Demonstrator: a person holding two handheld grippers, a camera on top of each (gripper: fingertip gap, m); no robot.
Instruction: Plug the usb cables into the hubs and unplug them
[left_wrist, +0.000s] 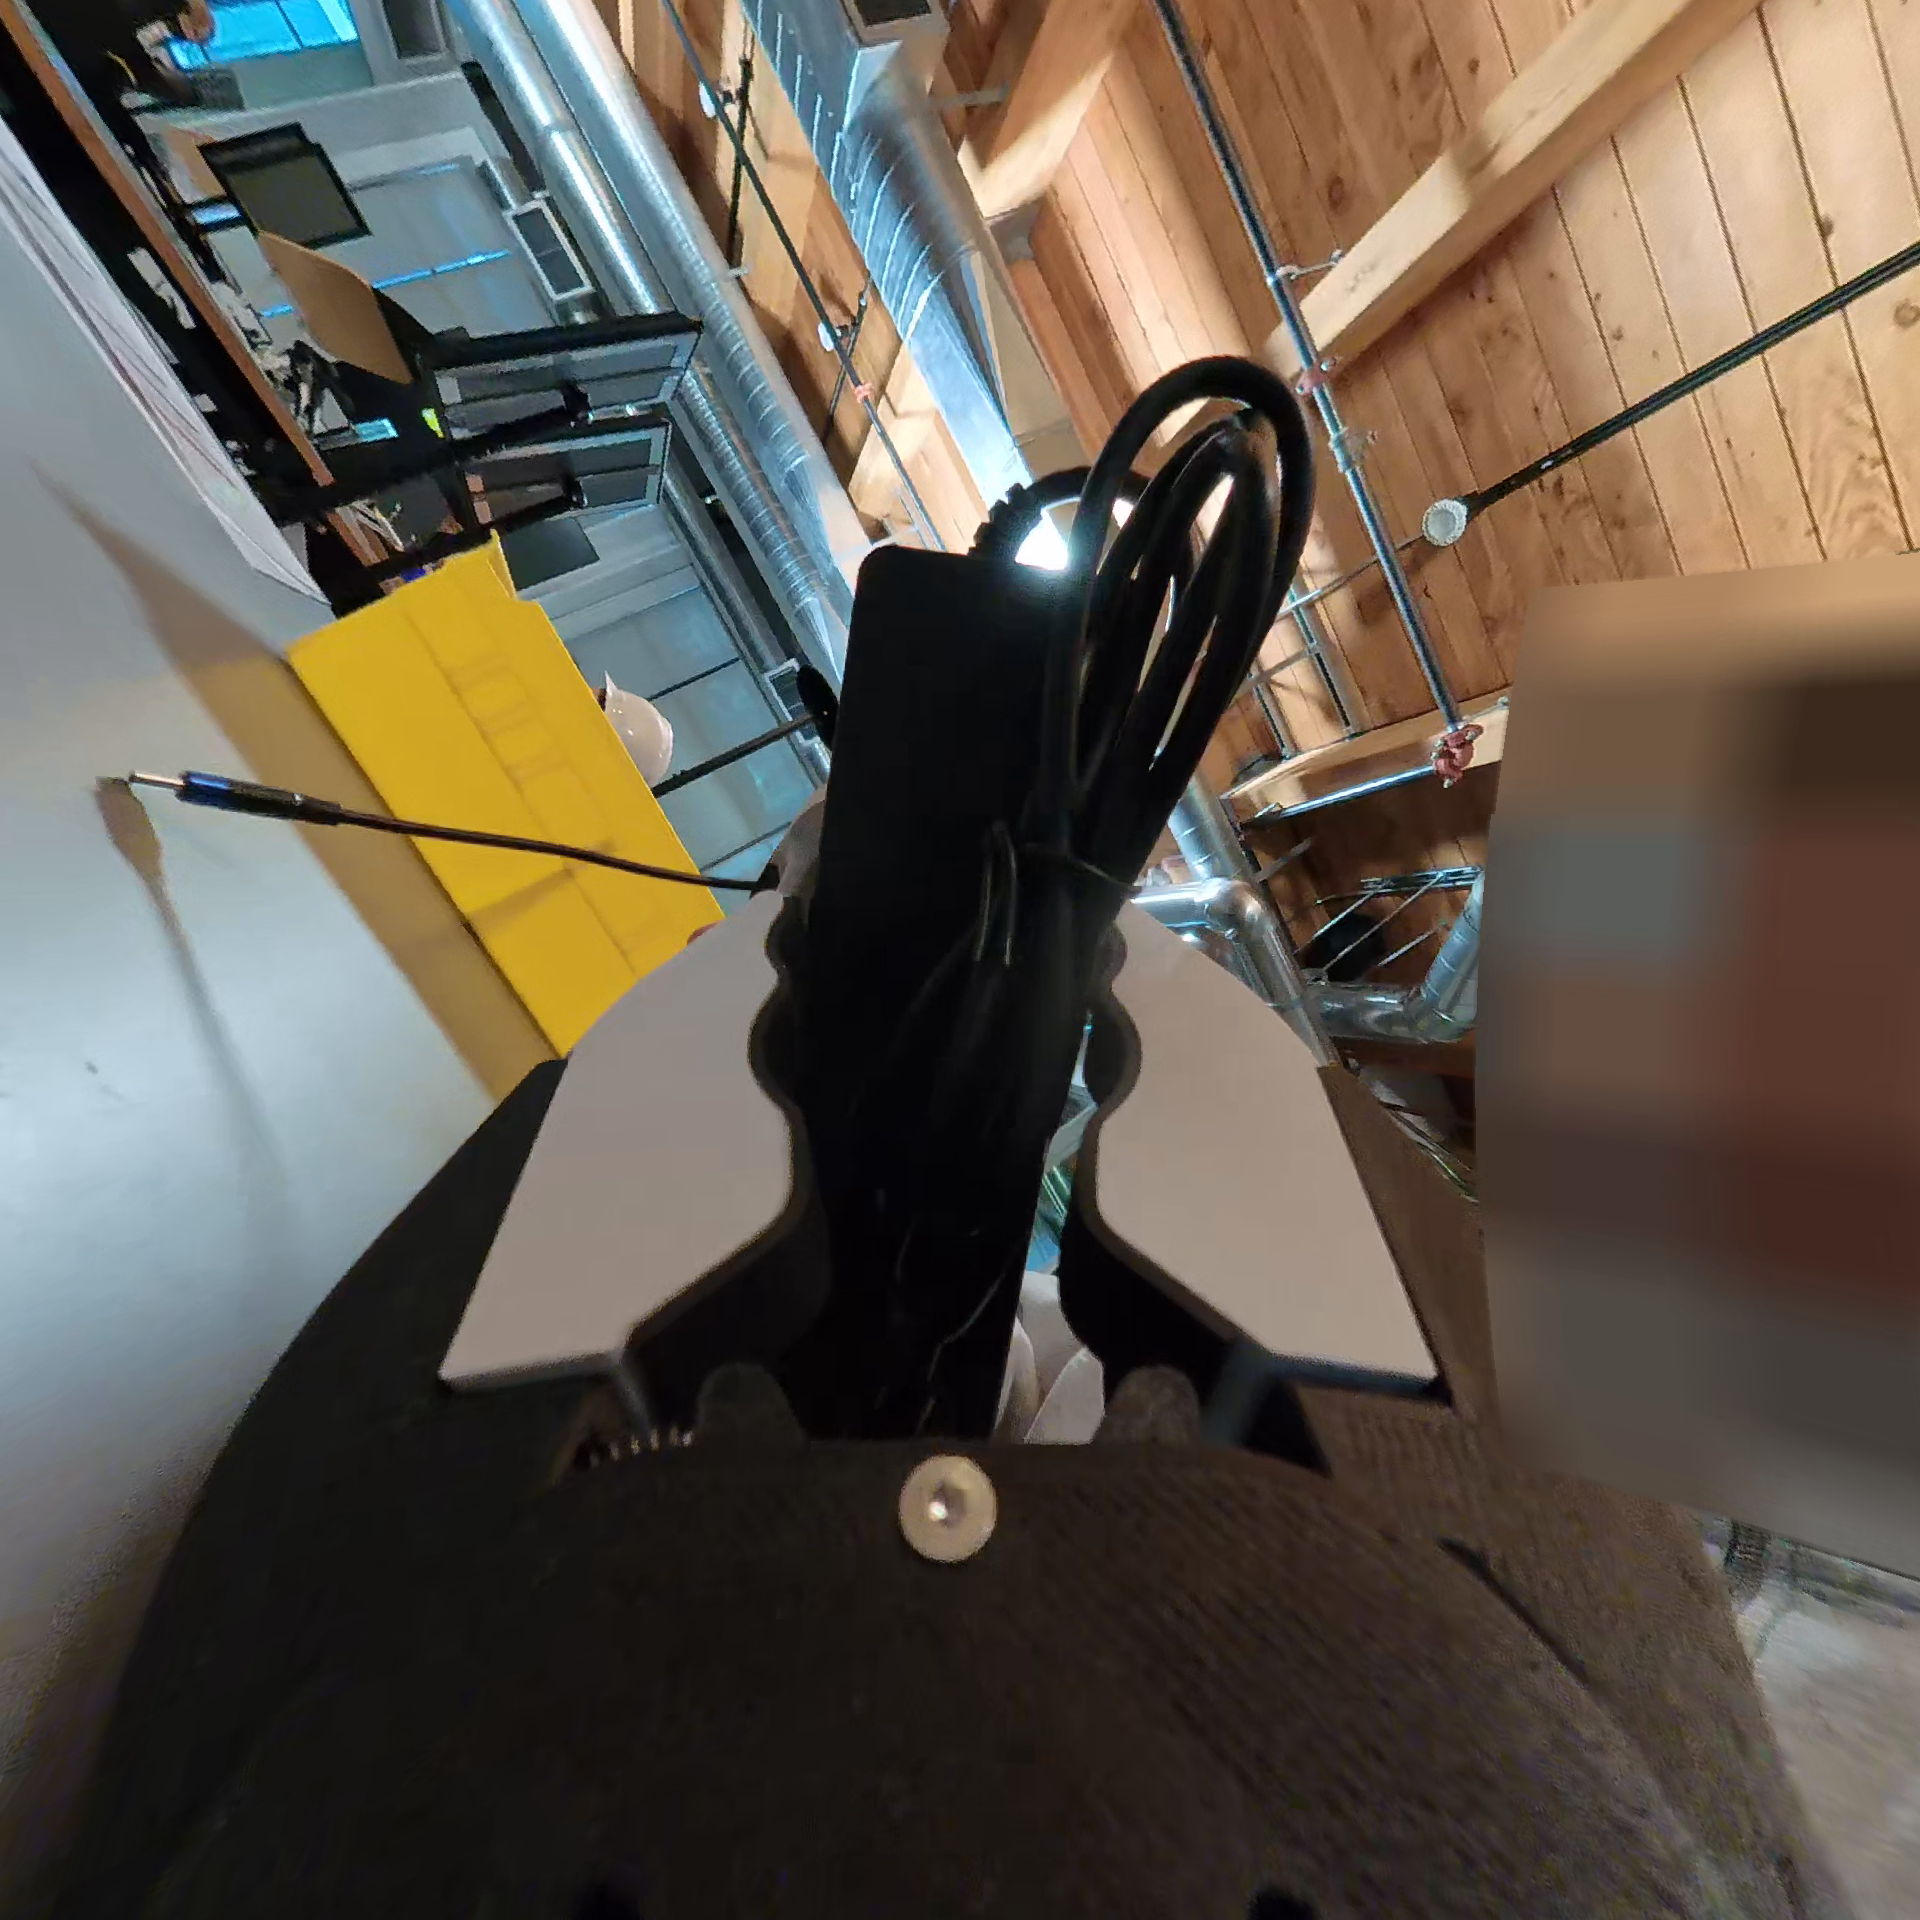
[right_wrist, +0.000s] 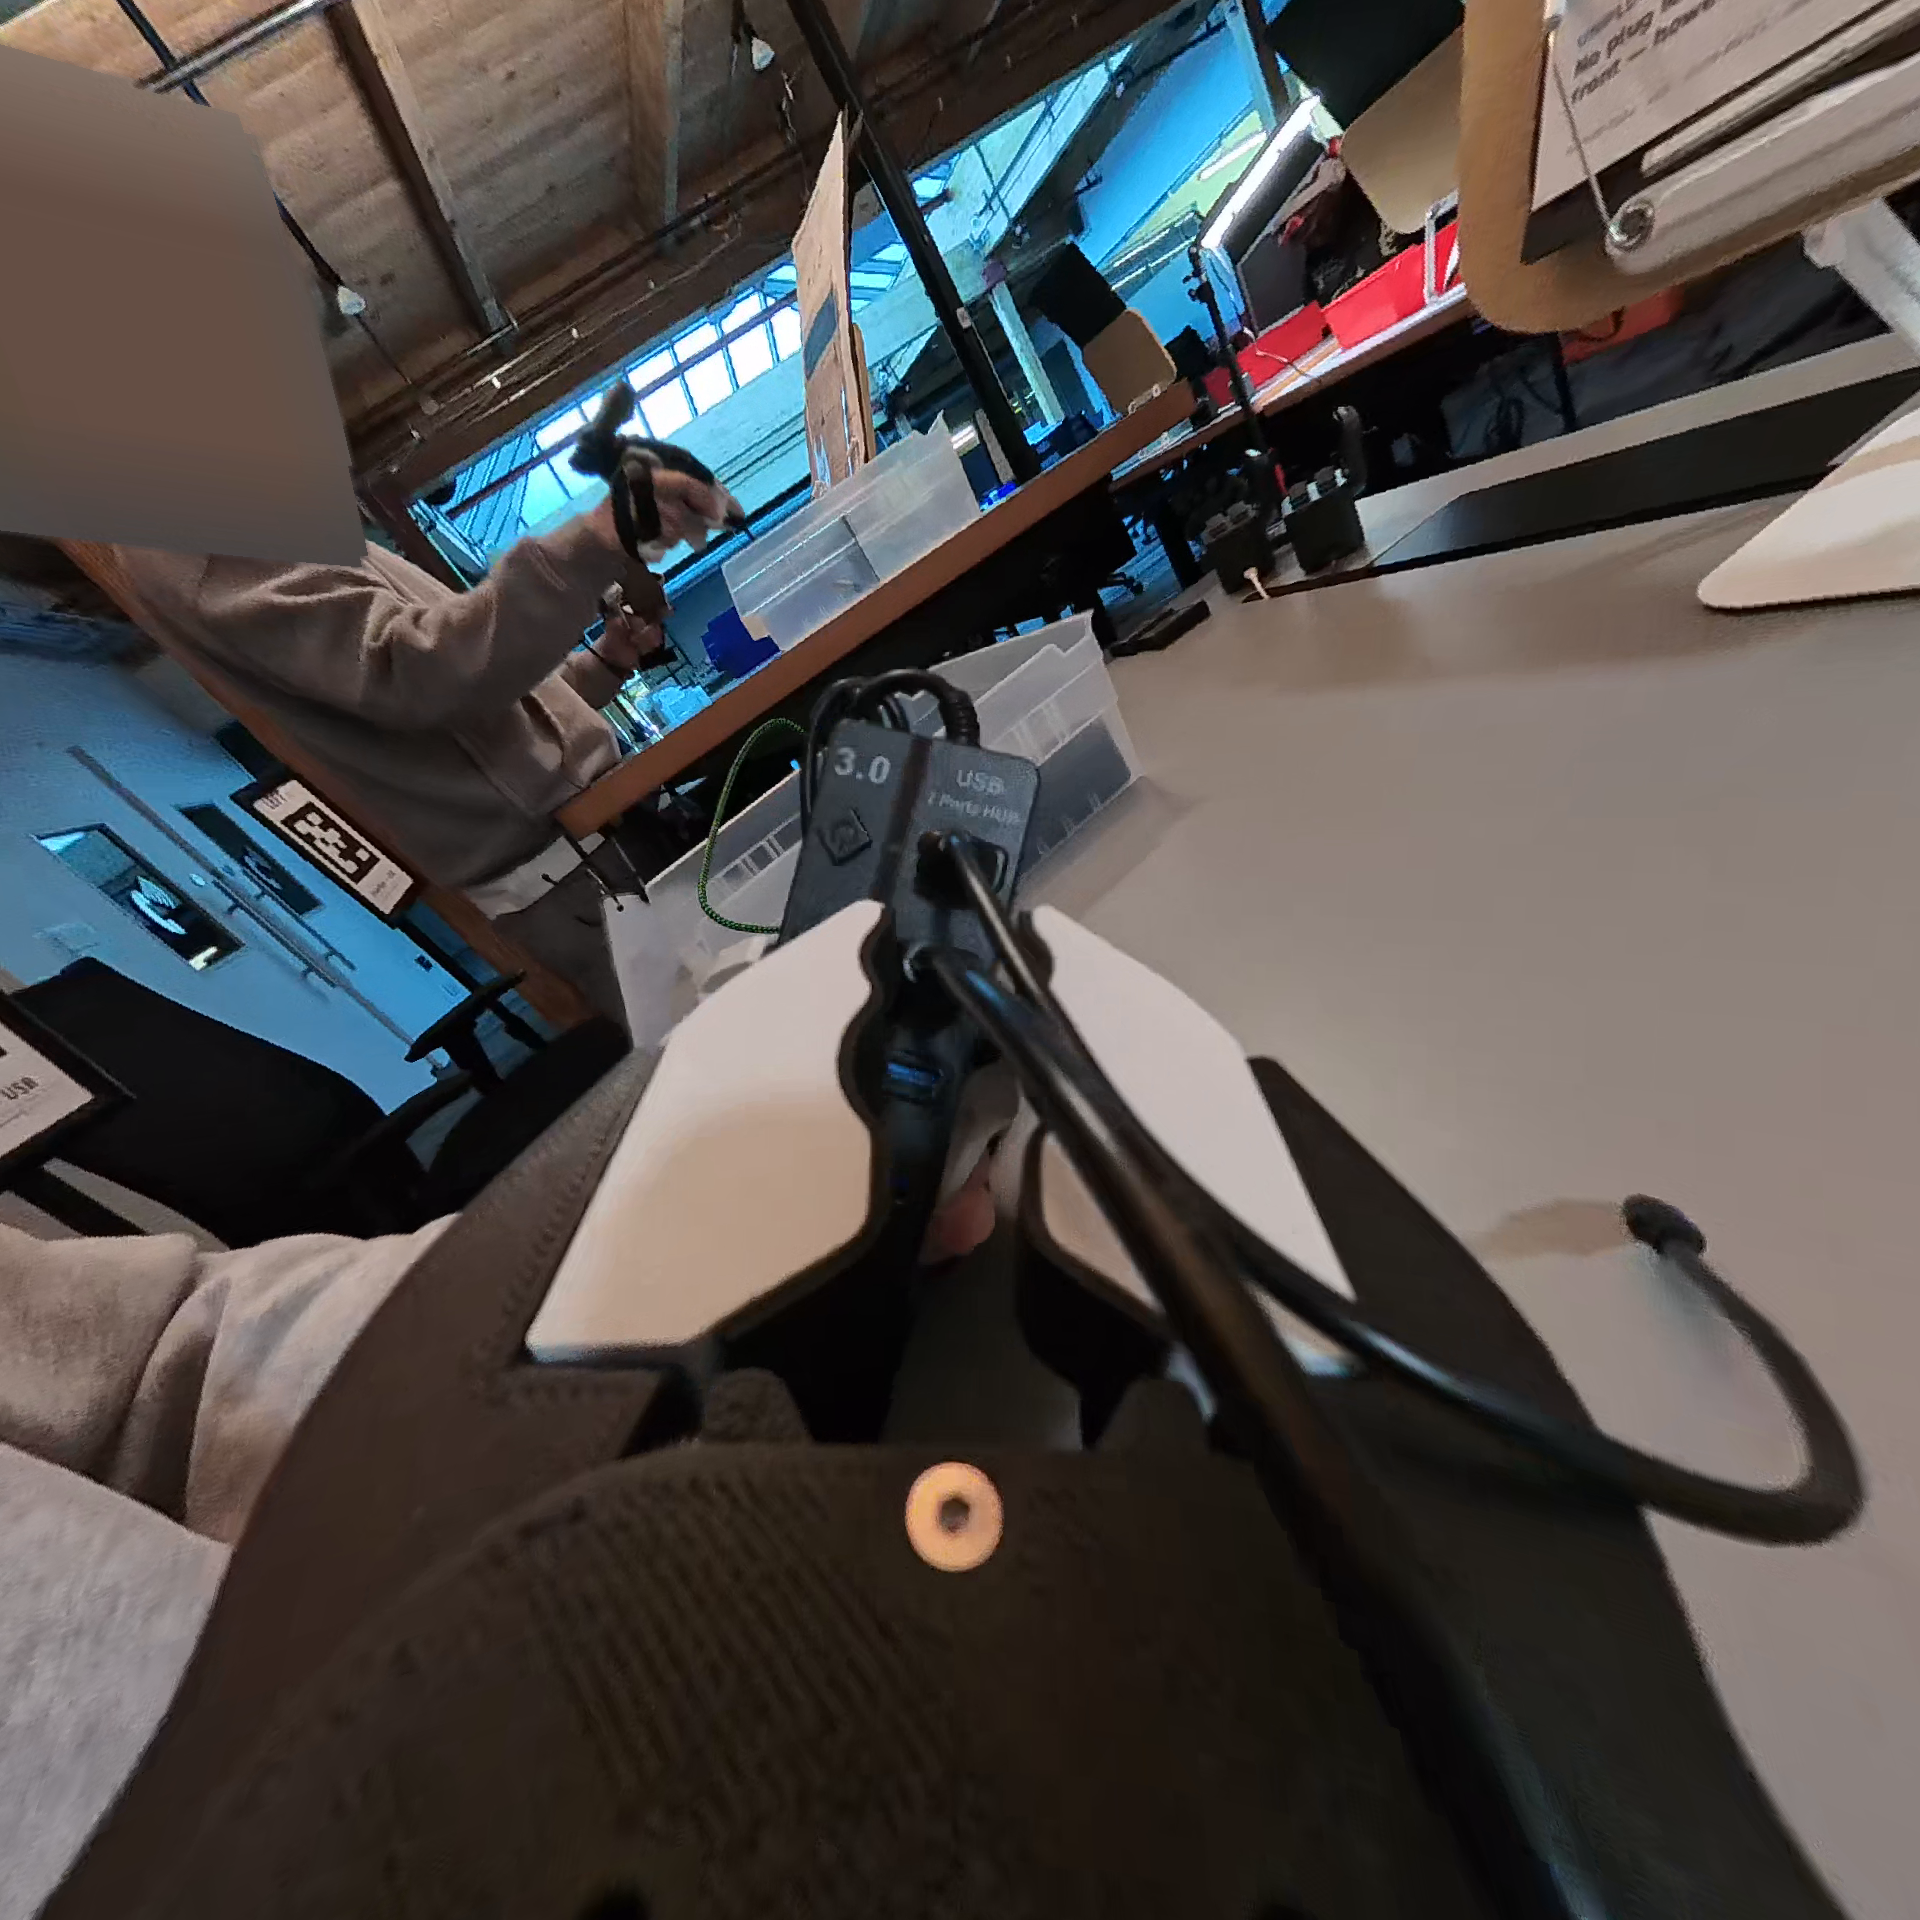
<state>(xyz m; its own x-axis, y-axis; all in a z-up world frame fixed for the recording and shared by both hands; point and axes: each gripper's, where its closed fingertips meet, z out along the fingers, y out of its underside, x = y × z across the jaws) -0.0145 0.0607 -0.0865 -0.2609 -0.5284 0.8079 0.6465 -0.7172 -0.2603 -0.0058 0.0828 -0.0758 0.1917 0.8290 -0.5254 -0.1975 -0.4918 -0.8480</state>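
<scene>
Your left gripper (left_wrist: 940, 935) was clamped on a long black hub (left_wrist: 935, 831), jaws narrow against its sides, the hub's long axis running straight out along the fingers and tilted up toward the wooden ceiling. A bundled black cord (left_wrist: 1184, 623) lay looped and tied against the hub's right side, and a thin cable (left_wrist: 499, 836) trailed off left from near the jaws, its plug (left_wrist: 218, 787) hanging free over the white table (left_wrist: 156, 1039). Your right gripper (right_wrist: 951, 935) likewise held a second hub (right_wrist: 914, 821) between close-set jaws, long axis again along the fingers, port face turned toward the camera. Two black cables (right_wrist: 1039, 1039) ran from that face back over the right finger; they looked seated in the ports, though the blur made this hard to confirm. One cable curled round to a loose end (right_wrist: 1662, 1226) just above the grey table (right_wrist: 1455, 831) on your right. As I judged it, the coming move turned on that: both hubs filled your jaws, so neither gripper was free to pull or push a plug until one hub was set down, and the nearer loose plugs lay left of the left hub and right of the right one. Farther off stood a yellow bin (left_wrist: 488, 779) on the left view, clear bins (right_wrist: 1049, 707) past the right hub, and another person (right_wrist: 416, 686) at a far bench.
</scene>
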